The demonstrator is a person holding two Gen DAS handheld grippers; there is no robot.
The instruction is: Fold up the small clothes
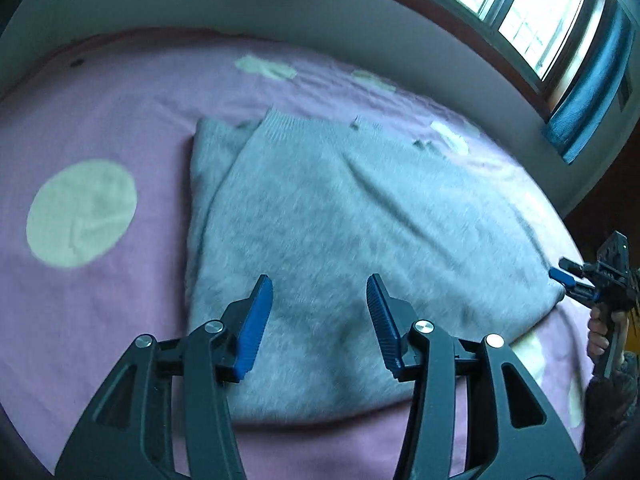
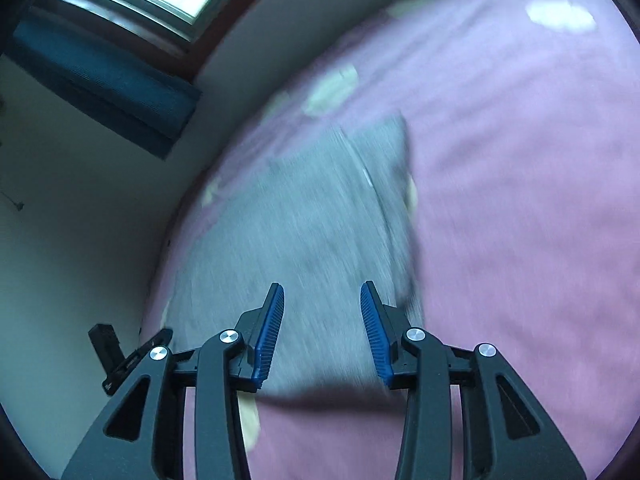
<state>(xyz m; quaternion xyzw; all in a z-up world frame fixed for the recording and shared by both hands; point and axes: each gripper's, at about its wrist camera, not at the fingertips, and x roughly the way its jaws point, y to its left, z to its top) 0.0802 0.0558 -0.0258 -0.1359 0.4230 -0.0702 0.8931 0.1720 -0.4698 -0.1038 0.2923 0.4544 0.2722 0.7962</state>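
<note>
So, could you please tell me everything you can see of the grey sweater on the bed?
The grey sweater looks like fuzzy knit with a ribbed band at its far end. It lies flat and partly folded on the pink spotted bedcover, one layer overlapping another along its left side. The open left tool hovers over its near edge; the right tool, also open, is above it.
</note>
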